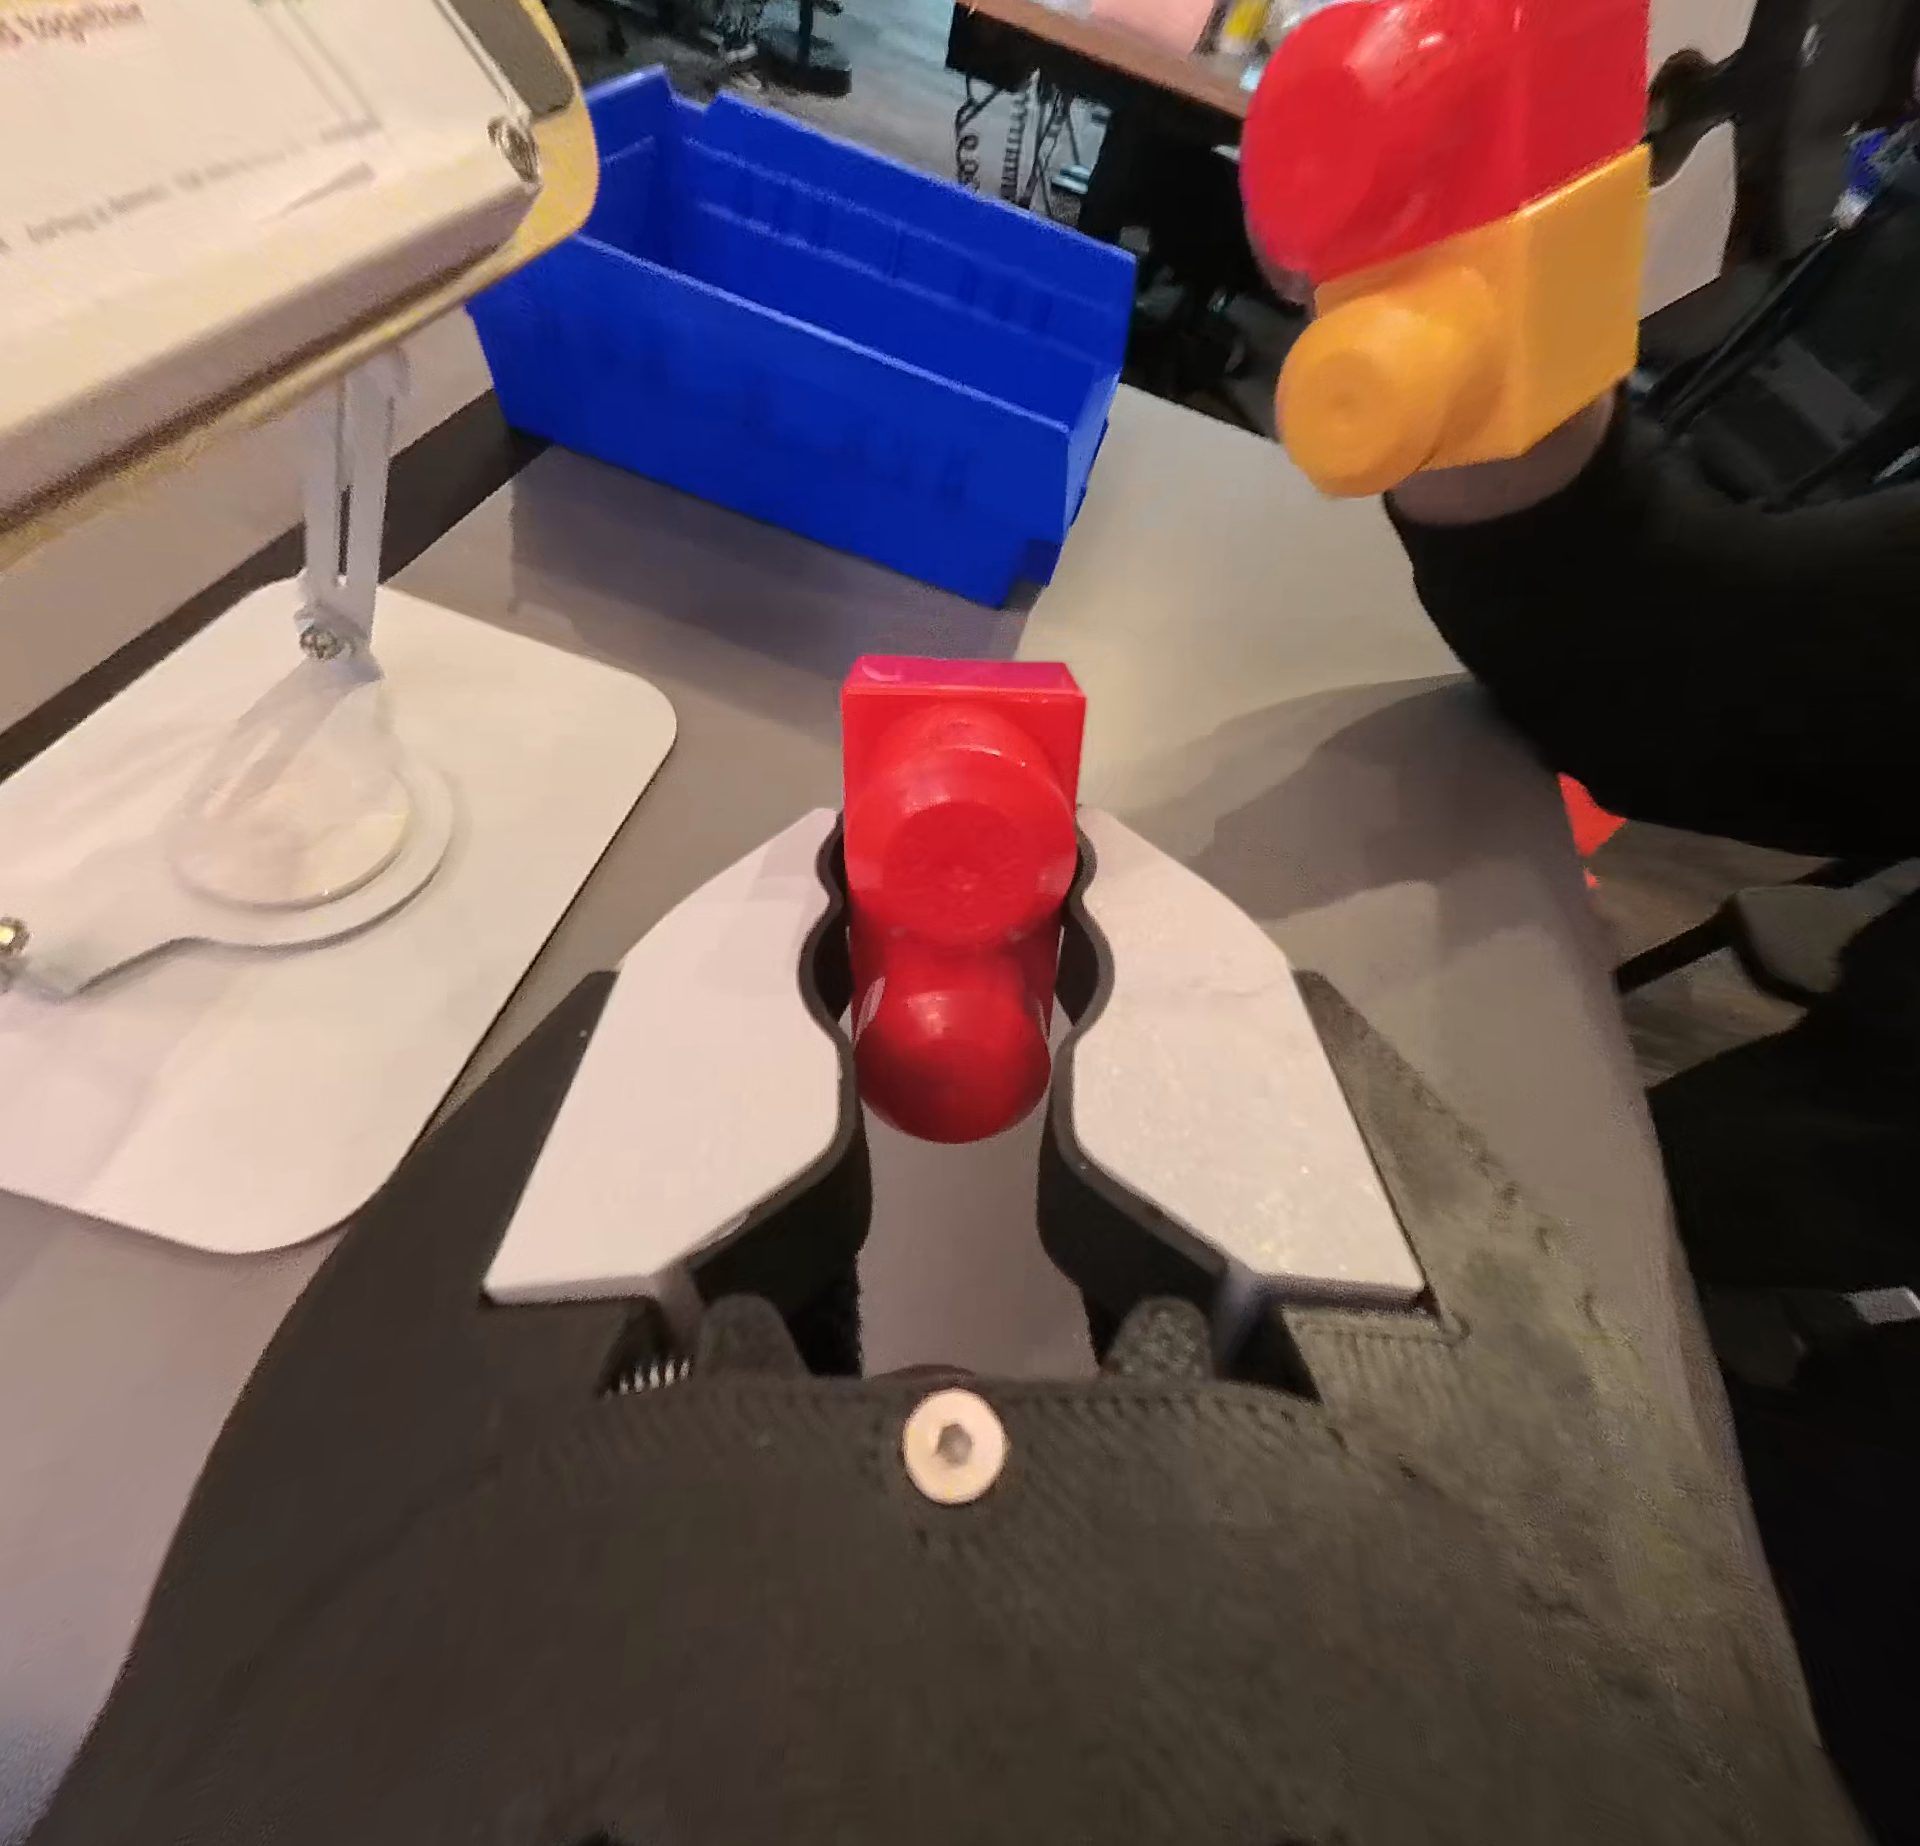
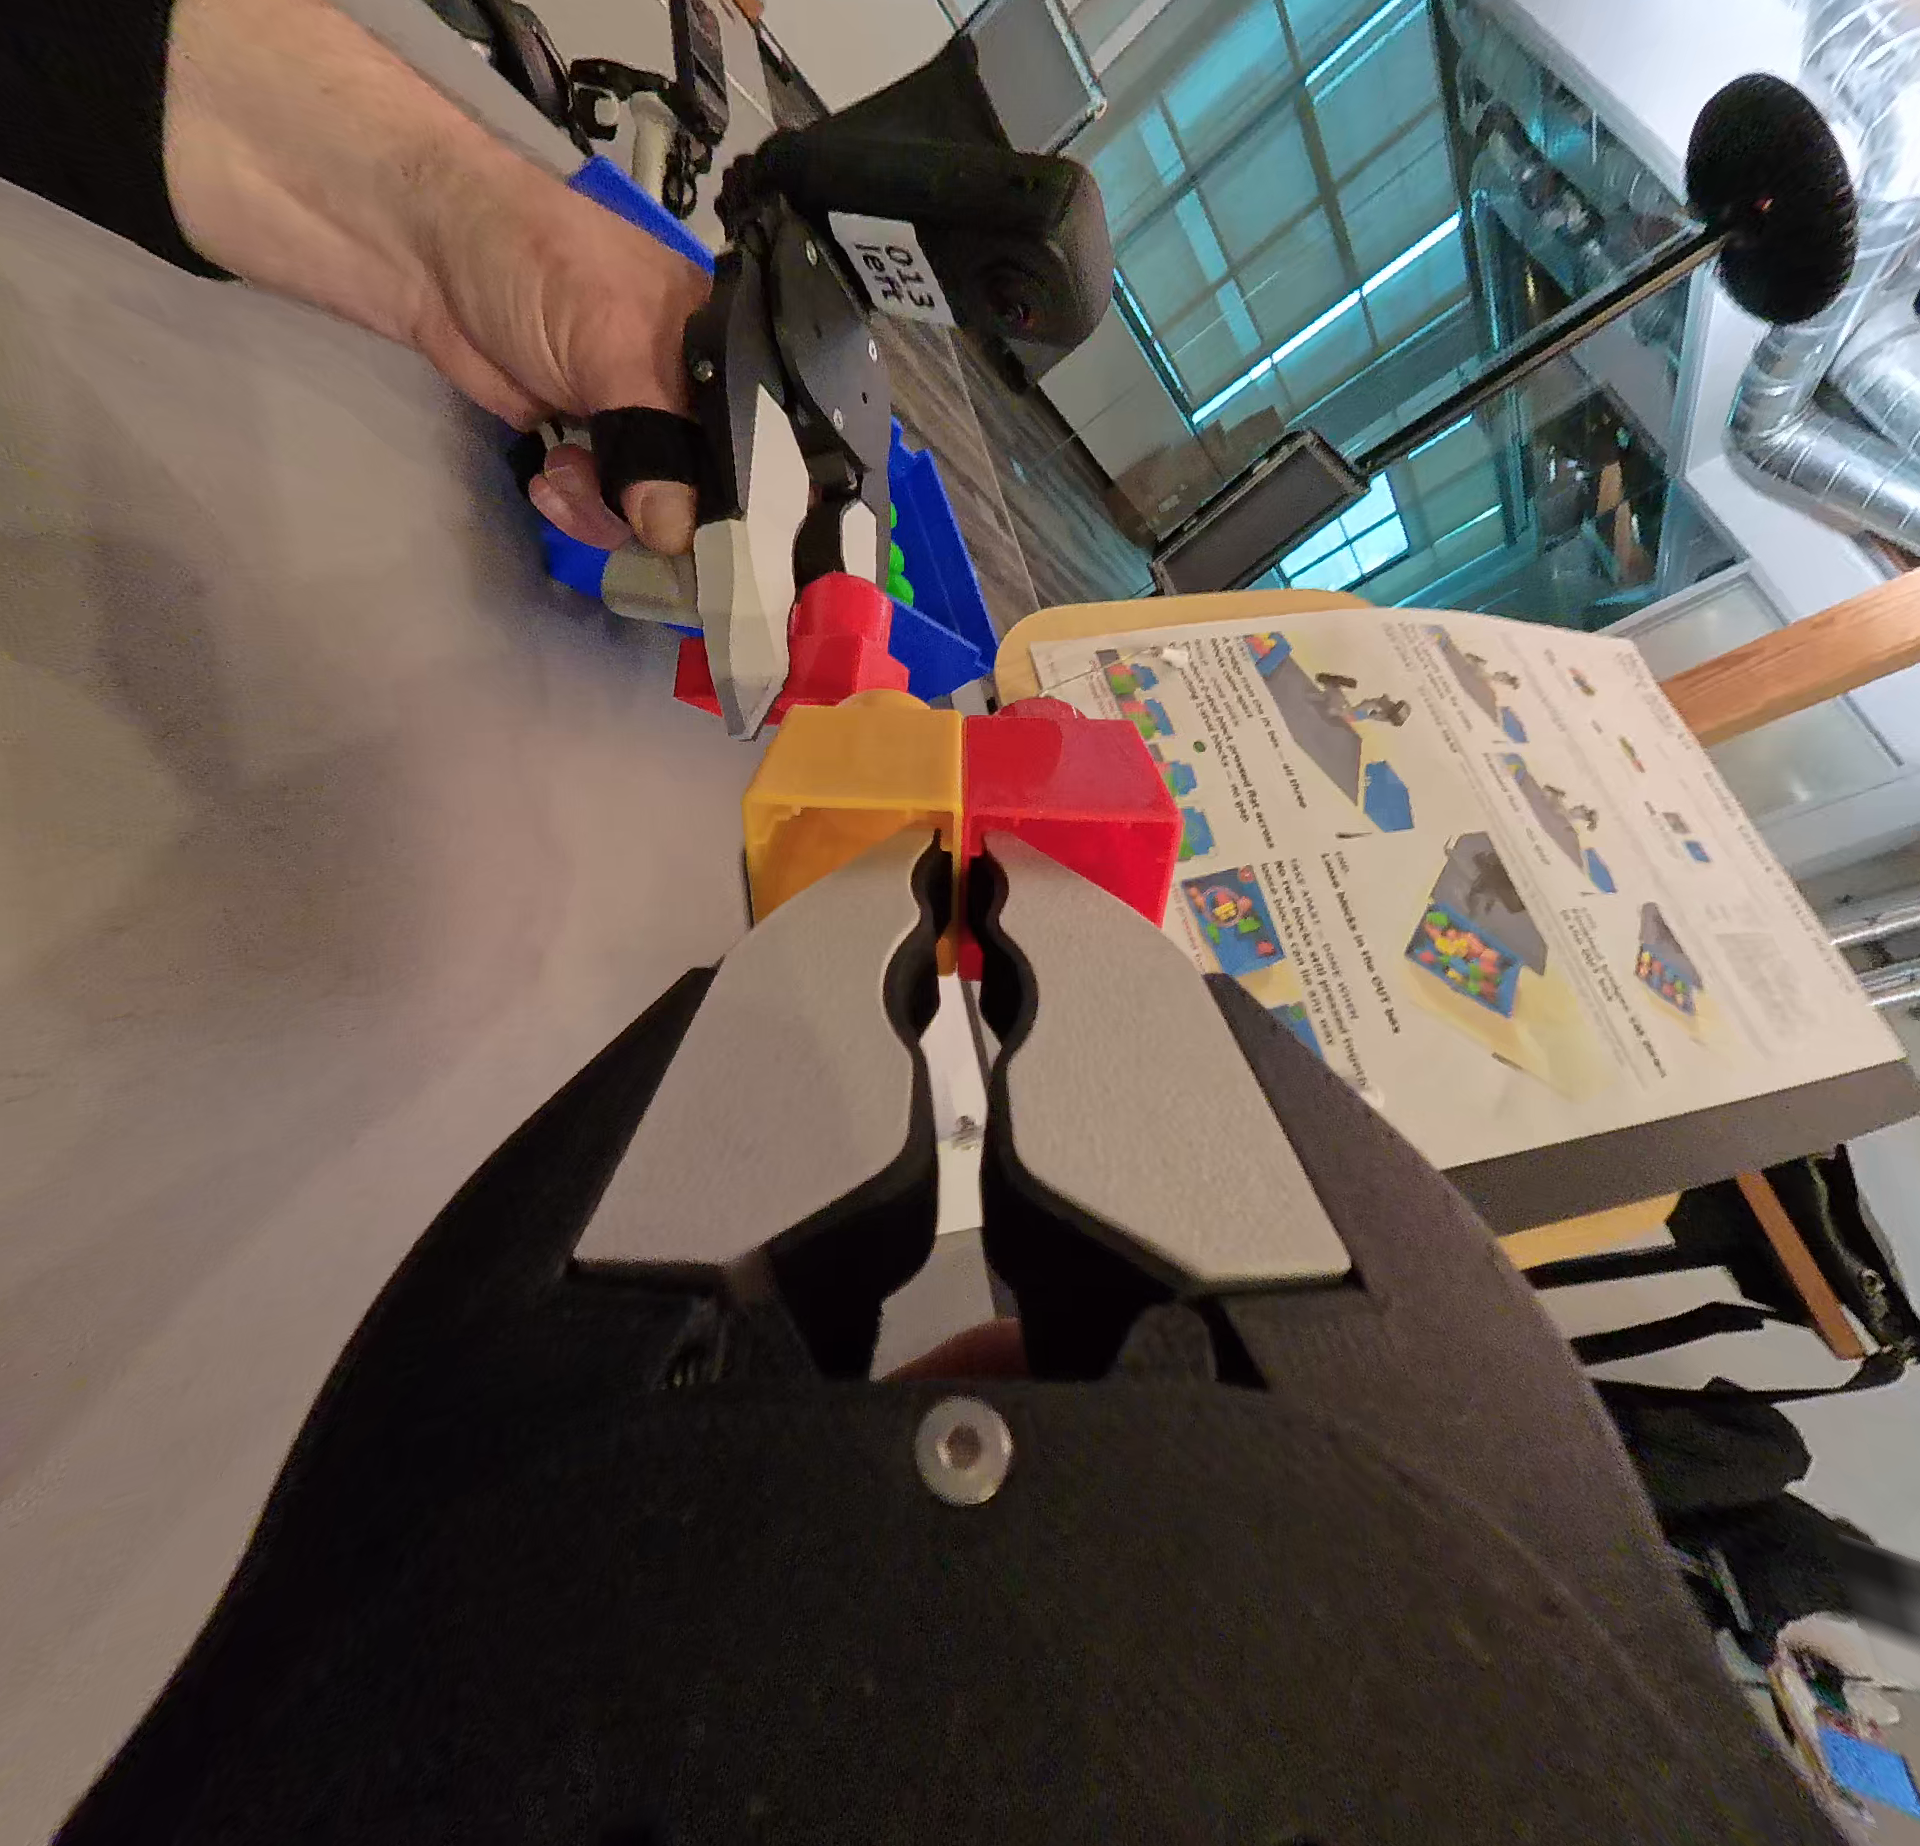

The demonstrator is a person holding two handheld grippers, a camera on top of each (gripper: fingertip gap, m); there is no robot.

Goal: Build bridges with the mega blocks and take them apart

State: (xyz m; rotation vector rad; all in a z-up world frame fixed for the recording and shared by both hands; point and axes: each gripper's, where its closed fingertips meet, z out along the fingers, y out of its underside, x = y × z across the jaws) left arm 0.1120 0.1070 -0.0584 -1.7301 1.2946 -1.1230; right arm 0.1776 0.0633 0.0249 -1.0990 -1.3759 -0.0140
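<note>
Left wrist view: left tongs (image 1: pixel 954 923) clamp a two-stud red block (image 1: pixel 951 861), pads pressed on its flat sides, studs facing the camera, held just above the grey bench (image 1: pixel 1195 570). Far left stands a blue bin (image 1: pixel 810 342); nearer left, an instruction sheet on a clear stand (image 1: pixel 239 134). At upper right hang a yellow block (image 1: pixel 1455 342) and a second red block (image 1: pixel 1434 103), side by side. Right wrist view: right tongs (image 2: pixel 961 861) are almost closed, their tips pinching the touching inner walls of that yellow and red pair from the open underside. Beyond them the left tongs hold their block close to the pair, with green pieces showing in the bin behind. Judgement: hollow moulded plastic, light and stiff, smooth enough to slip. The thin-wall pinch looks less secure than the flat-side grip; the pair may pivot or separate under pressing force. Best hold is across opposite flat faces, low on the body, leaving studs and sockets free for mating.
</note>
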